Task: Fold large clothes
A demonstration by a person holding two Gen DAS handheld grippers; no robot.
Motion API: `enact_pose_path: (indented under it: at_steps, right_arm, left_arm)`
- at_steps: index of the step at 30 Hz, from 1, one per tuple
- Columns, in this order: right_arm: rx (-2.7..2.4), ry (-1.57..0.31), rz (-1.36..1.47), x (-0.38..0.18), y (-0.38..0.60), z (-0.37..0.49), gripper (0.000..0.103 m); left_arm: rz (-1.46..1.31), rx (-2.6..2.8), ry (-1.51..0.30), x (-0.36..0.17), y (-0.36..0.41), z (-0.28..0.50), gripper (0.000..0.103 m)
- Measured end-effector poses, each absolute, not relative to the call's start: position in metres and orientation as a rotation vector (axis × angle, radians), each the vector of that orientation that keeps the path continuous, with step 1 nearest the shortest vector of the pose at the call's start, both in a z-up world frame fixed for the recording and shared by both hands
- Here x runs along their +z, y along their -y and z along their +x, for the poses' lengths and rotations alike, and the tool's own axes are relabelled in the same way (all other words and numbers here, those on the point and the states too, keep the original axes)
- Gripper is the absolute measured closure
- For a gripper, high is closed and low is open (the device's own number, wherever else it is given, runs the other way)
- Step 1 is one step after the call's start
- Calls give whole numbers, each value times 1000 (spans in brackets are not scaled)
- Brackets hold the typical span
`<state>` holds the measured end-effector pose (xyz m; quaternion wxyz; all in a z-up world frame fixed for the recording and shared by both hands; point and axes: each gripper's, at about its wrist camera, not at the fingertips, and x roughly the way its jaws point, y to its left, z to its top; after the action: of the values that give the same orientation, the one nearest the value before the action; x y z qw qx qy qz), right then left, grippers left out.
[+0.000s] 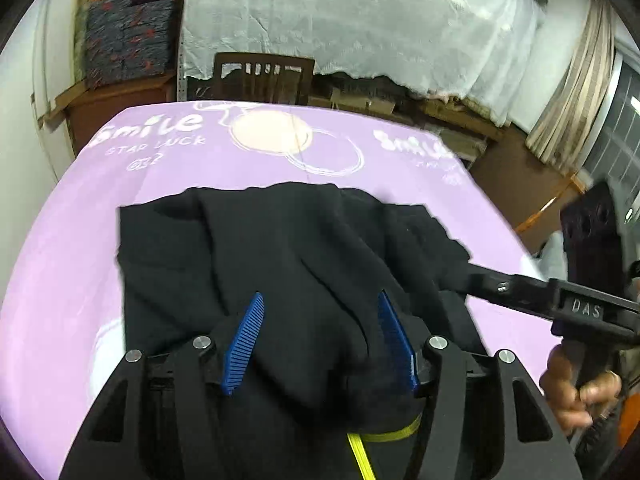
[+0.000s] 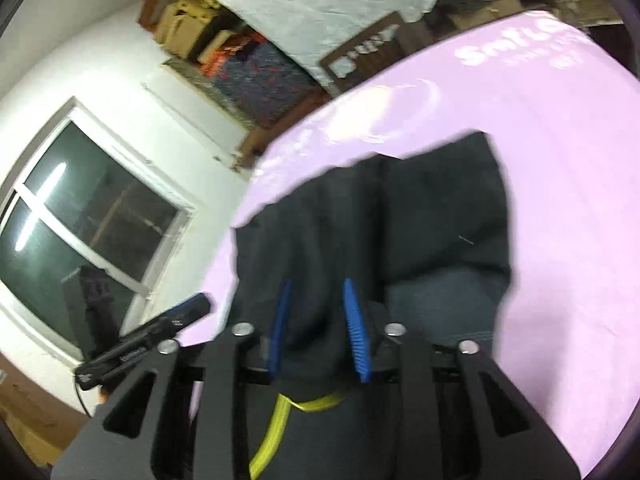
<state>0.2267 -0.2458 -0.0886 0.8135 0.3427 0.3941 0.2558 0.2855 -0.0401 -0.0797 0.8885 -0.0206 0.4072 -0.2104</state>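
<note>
The black garment lies in a loose, bunched heap on the purple tabletop. It looks soft, floppy and thick, so it will sag and slide if held in the middle. It is best to take it by an edge or corner. The left gripper has its fingers spread, with cloth lying loose between them. The right gripper has narrower fingers around a fold; I cannot tell if they pinch it.
</note>
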Motion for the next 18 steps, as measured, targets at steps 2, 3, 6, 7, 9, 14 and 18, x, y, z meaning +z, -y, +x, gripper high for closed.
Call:
enact_pose_path:
  at_steps: [2, 3, 6, 7, 9, 14, 18]
  right_arm:
    - [562, -870, 703, -91, 225, 249, 85]
    - [555, -885, 694, -94, 221, 256, 85]
    - [516, -929, 685, -118, 210, 278, 85]
    - [509, -943, 699, -128, 211, 282, 85]
    - [504, -967, 732, -147, 215, 287, 88]
    - [538, -987, 868, -183, 231, 305, 103]
    - [541, -982, 861, -182, 231, 308, 103]
  left_arm:
    - [-9, -414, -891, -100, 50, 303, 43]
    - [7, -391, -912, -110, 51, 311, 44]
    - [46, -336, -932, -134, 43, 328, 44]
    - [40, -341, -926, -137, 39, 332, 44]
    - [48, -337, -910, -140, 36, 340, 44]
    - [145, -273, -859, -146, 46, 342, 41]
    - [114, -280, -876, -143, 41, 342, 41]
